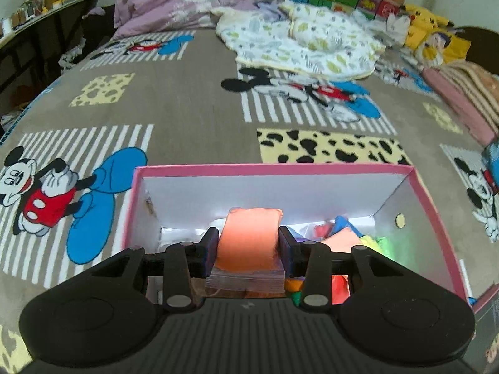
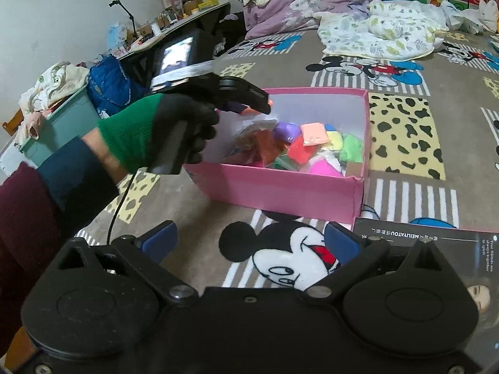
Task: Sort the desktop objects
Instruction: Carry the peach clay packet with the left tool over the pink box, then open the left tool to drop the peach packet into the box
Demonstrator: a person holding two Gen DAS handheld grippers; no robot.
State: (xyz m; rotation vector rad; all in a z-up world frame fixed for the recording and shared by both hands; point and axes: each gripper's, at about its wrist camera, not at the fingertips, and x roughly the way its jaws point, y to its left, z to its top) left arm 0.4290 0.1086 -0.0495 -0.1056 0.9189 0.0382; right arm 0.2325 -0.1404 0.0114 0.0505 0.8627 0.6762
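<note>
My left gripper (image 1: 249, 243) is shut on an orange clay packet (image 1: 249, 240) and holds it over the open pink box (image 1: 274, 168). In the right wrist view the left gripper (image 2: 259, 106) reaches over the left end of the pink box (image 2: 280, 187), which holds several coloured clay packets (image 2: 315, 146). My right gripper (image 2: 249, 243) is open and empty, low over the bedspread in front of the box.
The box sits on a grey Mickey Mouse bedspread (image 2: 293, 258). A dark booklet (image 2: 436, 249) lies at the right, next to the box's near corner. Blankets (image 1: 299, 40) and pillows are piled at the far side. A cluttered desk (image 2: 174, 28) stands at the left.
</note>
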